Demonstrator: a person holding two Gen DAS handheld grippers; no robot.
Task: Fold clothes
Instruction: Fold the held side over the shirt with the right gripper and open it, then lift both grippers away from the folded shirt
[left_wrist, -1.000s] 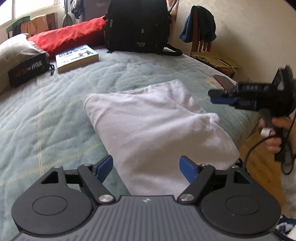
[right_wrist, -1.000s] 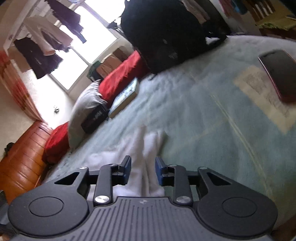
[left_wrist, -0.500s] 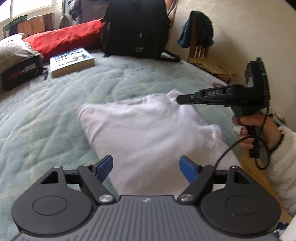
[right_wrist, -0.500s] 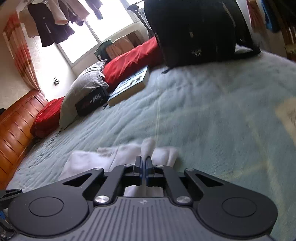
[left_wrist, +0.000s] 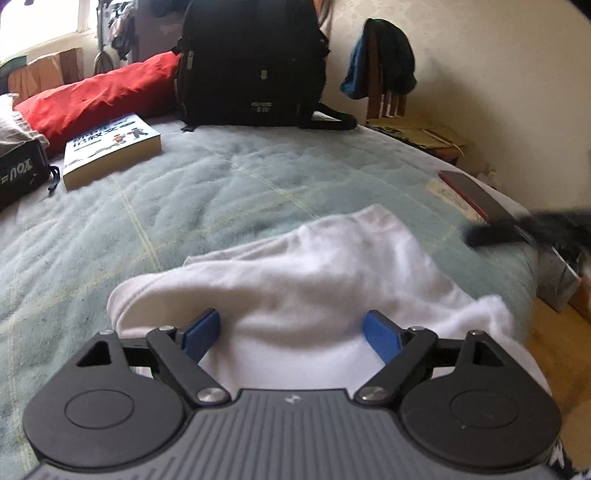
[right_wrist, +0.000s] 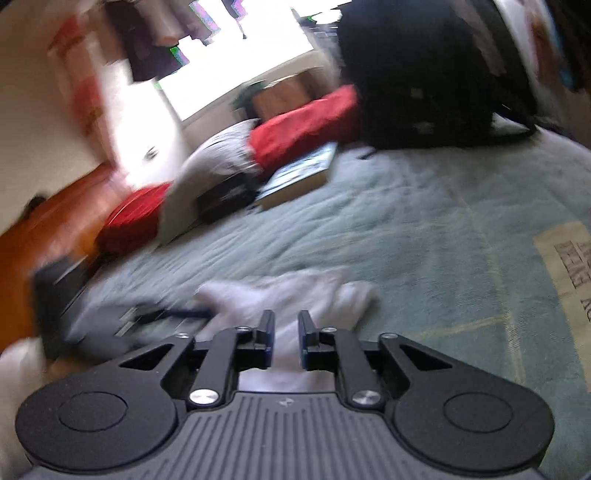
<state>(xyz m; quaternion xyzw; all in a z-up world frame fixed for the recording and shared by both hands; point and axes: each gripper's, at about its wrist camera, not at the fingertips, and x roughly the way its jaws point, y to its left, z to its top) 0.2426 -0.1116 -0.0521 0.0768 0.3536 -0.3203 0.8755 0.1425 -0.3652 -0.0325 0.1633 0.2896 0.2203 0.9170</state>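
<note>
A white garment (left_wrist: 317, 280) lies folded on the green quilt (left_wrist: 221, 192), near the bed's right edge. My left gripper (left_wrist: 291, 332) is open wide, its blue pads on either side of a raised hump of the garment's near part. In the right wrist view the garment (right_wrist: 295, 295) lies just ahead of my right gripper (right_wrist: 286, 332), whose jaws stand a little apart with nothing between them. The right gripper shows as a dark blur (left_wrist: 524, 229) at the right of the left wrist view. The left gripper is a blurred dark shape (right_wrist: 110, 325) in the right wrist view.
A black backpack (left_wrist: 251, 66), a book (left_wrist: 110, 147), a red pillow (left_wrist: 96, 96) and a black pouch (left_wrist: 18, 173) lie at the bed's far side. A red phone (left_wrist: 472, 195) on a paper lies at the right edge. A chair (left_wrist: 384, 74) stands beyond.
My left gripper has dropped onto the garment's near part, still open. My right gripper, shut half a second ago, has opened slightly and pulled away to the right.
</note>
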